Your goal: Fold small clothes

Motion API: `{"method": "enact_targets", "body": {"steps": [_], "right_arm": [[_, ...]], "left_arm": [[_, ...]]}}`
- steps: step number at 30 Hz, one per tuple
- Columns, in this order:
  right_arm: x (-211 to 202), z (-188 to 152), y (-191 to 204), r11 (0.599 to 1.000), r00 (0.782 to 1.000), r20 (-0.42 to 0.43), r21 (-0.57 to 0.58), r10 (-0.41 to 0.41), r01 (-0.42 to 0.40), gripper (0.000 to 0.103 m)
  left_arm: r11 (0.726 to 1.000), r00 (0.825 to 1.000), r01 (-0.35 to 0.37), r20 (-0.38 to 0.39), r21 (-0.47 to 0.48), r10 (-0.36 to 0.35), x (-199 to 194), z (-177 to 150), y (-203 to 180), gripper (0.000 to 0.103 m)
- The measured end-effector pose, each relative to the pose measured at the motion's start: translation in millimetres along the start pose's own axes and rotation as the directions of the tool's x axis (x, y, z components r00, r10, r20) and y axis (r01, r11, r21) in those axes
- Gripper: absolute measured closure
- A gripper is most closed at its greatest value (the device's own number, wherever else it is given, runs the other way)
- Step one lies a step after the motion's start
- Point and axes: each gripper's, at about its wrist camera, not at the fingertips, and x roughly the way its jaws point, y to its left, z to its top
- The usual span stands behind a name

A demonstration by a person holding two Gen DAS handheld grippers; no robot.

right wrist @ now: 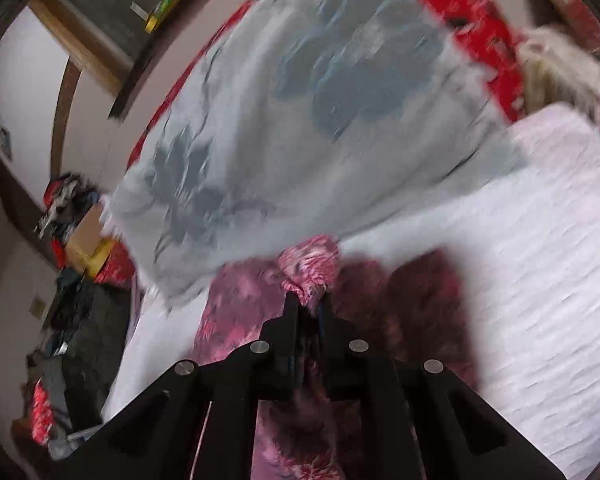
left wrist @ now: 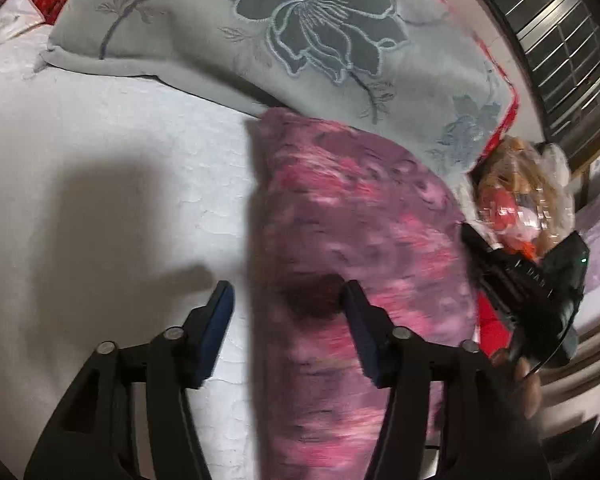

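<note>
A pink and purple patterned garment (left wrist: pixel 360 248) lies in a long strip on the white bed sheet (left wrist: pixel 100 200). My left gripper (left wrist: pixel 288 300) is open, its fingers astride the garment's left edge, holding nothing. My right gripper (right wrist: pixel 308 304) is shut on a bunched end of the garment (right wrist: pixel 312 268), with cloth sticking out past the fingertips. In the left wrist view the right gripper's black body (left wrist: pixel 532 284) shows at the garment's right side.
A grey pillow with a dark flower print (left wrist: pixel 300 40) lies behind the garment, touching its far end. A clear bag of items (left wrist: pixel 524 192) sits at the bed's right edge. Red bedding (right wrist: pixel 472 20) and floor clutter (right wrist: pixel 72 300) lie beyond the bed.
</note>
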Motion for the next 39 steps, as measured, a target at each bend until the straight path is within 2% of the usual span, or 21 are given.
{"method": "enact_targets", "body": {"steps": [1,4,6,9,11,13,15,16,17,19,20,21,23,25,27,30,32,36,37,38,39], "right_arm": [[10.4,0.5,-10.5,0.999,0.998,-0.036,0.019,-0.047,0.047,0.095],[31.3,-10.1,-27.1,0.987,0.977,-0.140,-0.012,-0.161,0.160,0.095],[20.3,-10.7,-25.4,0.991,0.985,-0.115,0.023,-0.126,0.130,0.094],[-13.8,-15.4,-25.0,0.994,0.998,-0.060,0.108,-0.010,0.016,0.081],[-26.5,-27.1,-25.4,0.992,0.996,-0.079,0.121,0.044,-0.035,0.048],[-30.7,-45.6,-24.3,0.996,0.992,-0.122,0.090,0.035,-0.024,0.043],[-24.3,-63.7,-22.9,0.998,0.981,-0.188,0.035,-0.044,0.052,0.050],[-27.6,-67.0,-19.8,0.998,0.982,-0.179,0.007,-0.053,0.055,0.077],[-34.5,-65.8,-17.3,0.999,0.986,-0.157,-0.007,-0.051,0.050,0.089],[-61.7,-59.3,-11.1,1.000,0.998,-0.051,-0.019,-0.024,0.023,0.097],[-72.8,-56.4,-10.2,0.999,0.999,-0.006,-0.024,-0.036,0.036,0.097],[-73.4,-55.4,-11.4,0.998,0.999,0.000,-0.025,-0.051,0.051,0.097],[-57.0,-60.6,-25.6,0.991,0.987,-0.084,-0.027,-0.133,0.131,0.097],[-36.4,-67.8,-32.3,0.982,0.965,-0.183,-0.053,-0.186,0.179,0.097],[-44.6,-57.1,-25.1,0.982,0.971,-0.149,-0.041,-0.189,0.185,0.094],[-56.8,-29.7,-15.0,0.994,0.993,-0.047,0.014,-0.110,0.111,0.079],[-42.2,-13.4,-15.8,0.994,0.994,-0.047,0.049,-0.097,0.099,0.046],[4.0,-12.2,-19.8,0.982,0.977,-0.126,0.058,-0.171,0.179,0.046],[12.5,-12.0,-18.6,0.981,0.974,-0.138,0.053,-0.177,0.186,0.049],[17.6,-11.9,-16.4,0.988,0.979,-0.139,0.035,-0.147,0.153,0.076],[17.5,-9.1,-7.4,0.991,0.983,-0.129,-0.020,-0.131,0.129,0.097]], "left_arm": [[0.999,0.999,-0.033,-0.009,0.013,0.033,4.1,-2.5,-0.6,0.035],[0.998,0.998,-0.056,-0.039,0.032,0.058,16.6,-10.4,-3.2,0.035],[0.997,0.998,-0.062,-0.030,0.046,0.063,13.3,-11.7,-4.5,0.035],[0.997,0.998,-0.054,-0.032,0.047,0.055,7.7,-11.7,-2.1,0.035],[0.998,0.998,-0.040,-0.038,0.042,0.041,5.0,-14.5,-0.8,0.035],[0.998,0.999,-0.038,-0.032,0.051,0.040,1.7,-17.8,-0.3,0.035],[0.997,0.999,-0.042,-0.027,0.065,0.044,-1.1,-20.5,-2.7,0.035],[0.997,0.999,-0.044,-0.028,0.070,0.046,-2.1,-21.3,-4.3,0.035],[0.997,0.999,-0.040,-0.028,0.073,0.042,-2.8,-21.6,-6.7,0.035],[0.996,0.999,-0.034,-0.029,0.085,0.037,-7.1,-23.9,-7.9,0.035],[0.995,0.999,-0.033,-0.030,0.095,0.036,-7.8,-24.6,-9.6,0.035],[0.993,0.999,-0.034,-0.034,0.109,0.038,-8.0,-26.0,-11.4,0.035],[0.988,0.997,-0.060,-0.042,0.145,0.067,-3.4,-28.3,-16.6,0.031],[0.981,0.994,-0.084,-0.053,0.173,0.094,4.3,-31.5,-19.4,0.028],[0.987,0.995,-0.061,-0.067,0.146,0.071,2.4,-29.7,-16.1,0.029],[0.990,0.998,-0.055,-0.022,0.128,0.058,-6.4,-21.7,-11.4,0.029],[0.988,0.997,-0.077,-0.012,0.136,0.079,-5.4,-17.8,-11.3,0.029],[0.987,0.996,-0.082,-0.021,0.137,0.086,4.5,-15.0,-11.9,0.029],[0.987,0.996,-0.086,-0.020,0.139,0.089,5.1,-15.2,-12.3,0.029],[0.986,0.996,-0.088,-0.017,0.143,0.092,6.0,-14.5,-13.0,0.029],[0.985,0.995,-0.091,-0.014,0.146,0.094,6.7,-13.9,-13.8,0.029]]}}
